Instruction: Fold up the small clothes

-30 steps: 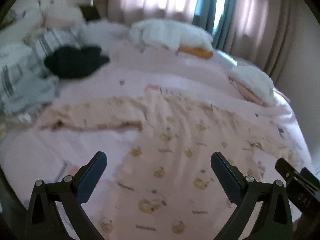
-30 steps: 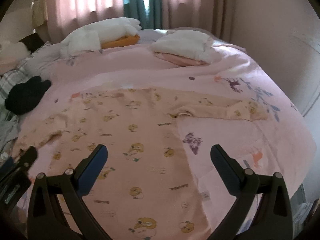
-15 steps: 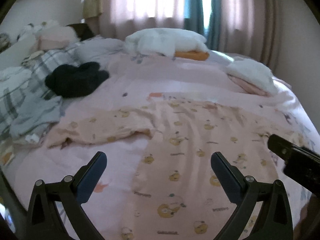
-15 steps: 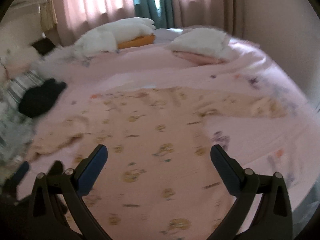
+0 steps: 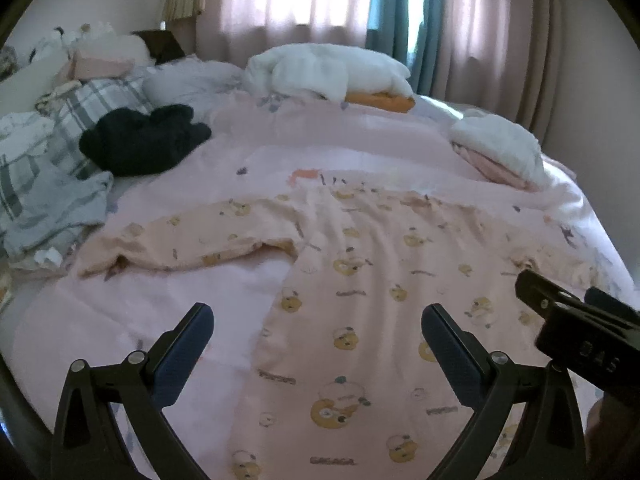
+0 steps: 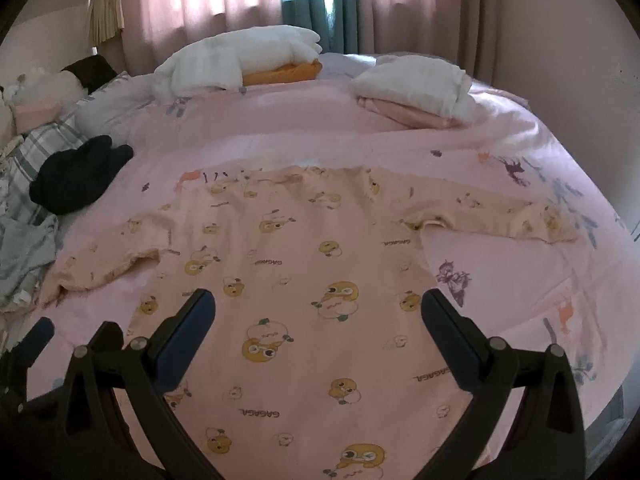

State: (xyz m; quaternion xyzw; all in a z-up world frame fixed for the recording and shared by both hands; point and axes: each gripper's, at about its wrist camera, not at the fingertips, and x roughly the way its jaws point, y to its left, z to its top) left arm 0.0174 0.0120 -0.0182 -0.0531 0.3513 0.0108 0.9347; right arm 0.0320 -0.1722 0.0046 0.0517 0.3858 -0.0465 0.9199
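Observation:
A small pink long-sleeved top [image 5: 360, 280] with yellow cartoon prints lies flat on the pink bed cover, both sleeves spread out; it also shows in the right wrist view [image 6: 304, 280]. My left gripper [image 5: 316, 336] is open and empty, held above the top's left side near the hem. My right gripper [image 6: 318, 320] is open and empty above the top's lower middle. The right gripper's body [image 5: 580, 332] shows at the right edge of the left wrist view. The left sleeve [image 5: 192, 240] is a little bunched; the right sleeve [image 6: 500, 216] ends crumpled.
A black garment [image 5: 140, 144] lies at the left. Grey plaid bedding [image 5: 48, 184] is heaped at the far left. White and orange folded piles [image 5: 332, 72] and a white and pink pile [image 5: 496, 148] sit at the back. The bed edge [image 6: 600, 360] runs along the right.
Both grippers have risen and tilted, so both views now show more of the top and the room. Both stay open. The top has not moved.

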